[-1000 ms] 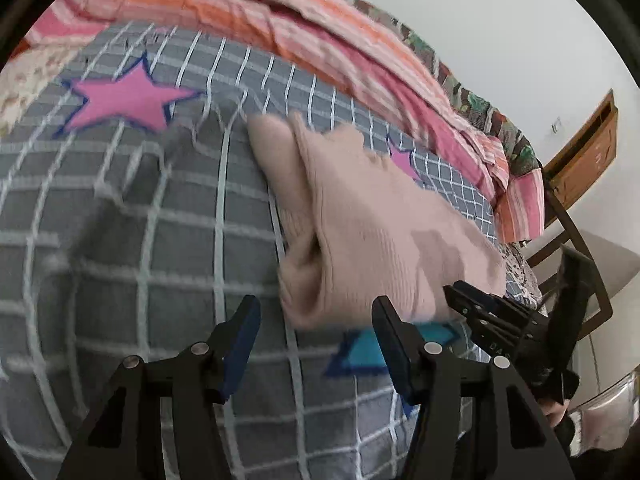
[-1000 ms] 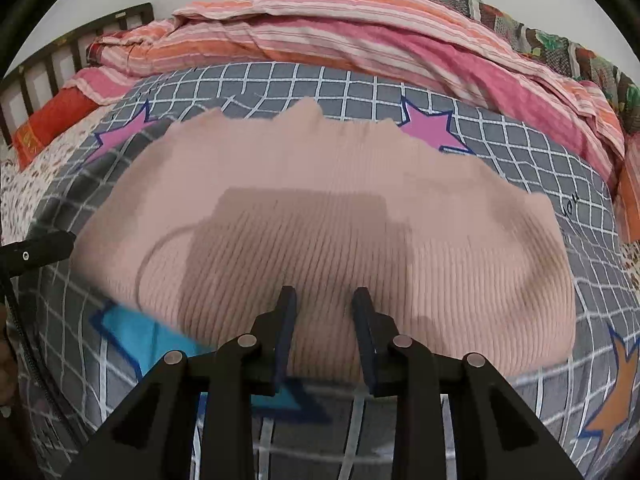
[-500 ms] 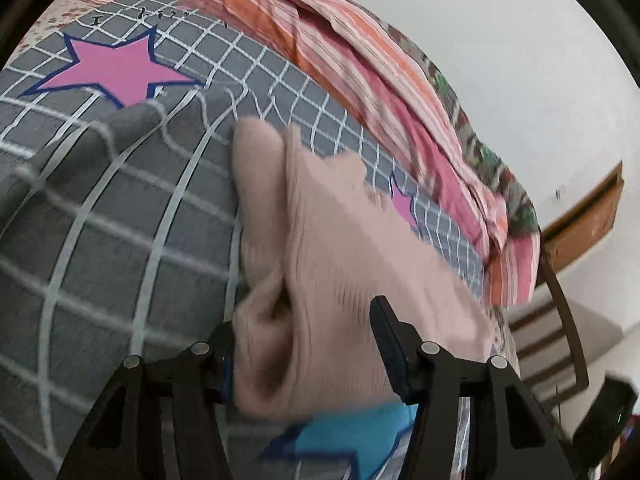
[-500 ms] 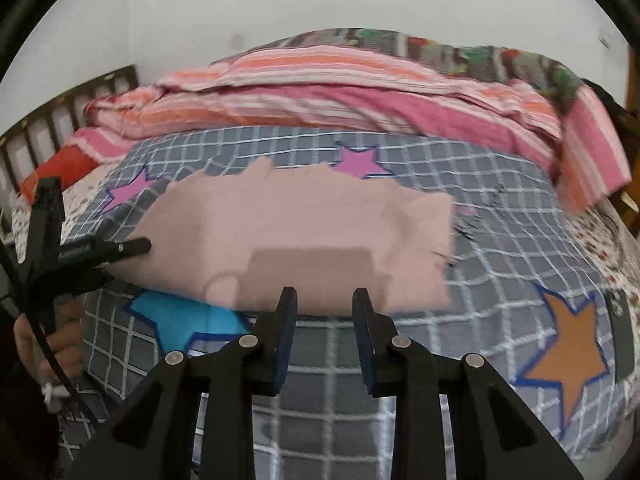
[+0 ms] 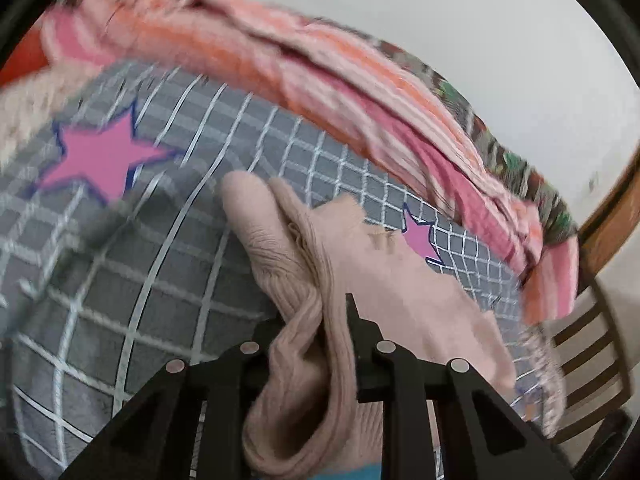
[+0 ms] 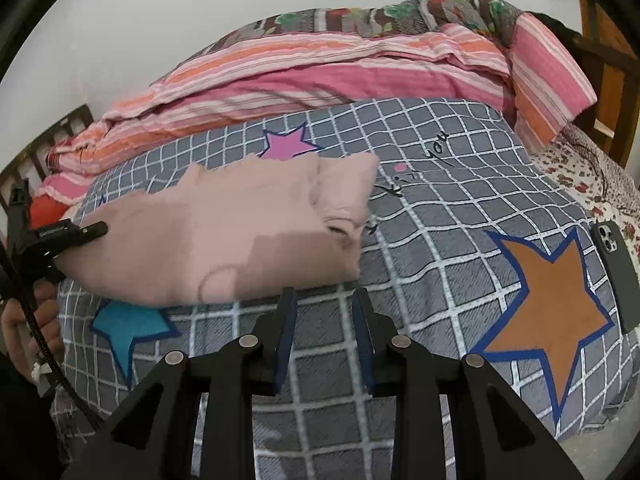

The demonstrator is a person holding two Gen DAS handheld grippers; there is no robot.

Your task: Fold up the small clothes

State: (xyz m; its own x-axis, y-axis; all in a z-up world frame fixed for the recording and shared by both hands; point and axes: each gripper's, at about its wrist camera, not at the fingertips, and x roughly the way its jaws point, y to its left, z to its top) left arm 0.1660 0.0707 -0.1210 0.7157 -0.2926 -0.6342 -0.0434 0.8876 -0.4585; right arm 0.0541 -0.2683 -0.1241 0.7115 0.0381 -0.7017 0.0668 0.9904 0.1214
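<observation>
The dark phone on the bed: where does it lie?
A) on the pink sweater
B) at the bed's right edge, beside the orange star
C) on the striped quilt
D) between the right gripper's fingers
B: the phone lies flat at the bedspread's right edge, just right of the orange star.

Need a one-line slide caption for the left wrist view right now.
Left gripper closing on a bunched end of the pink knit garment, which lies on the grey checked star-print bedcover.

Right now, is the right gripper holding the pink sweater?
No, the right gripper is empty over the checked blanket, just short of the pink sweater.
</observation>
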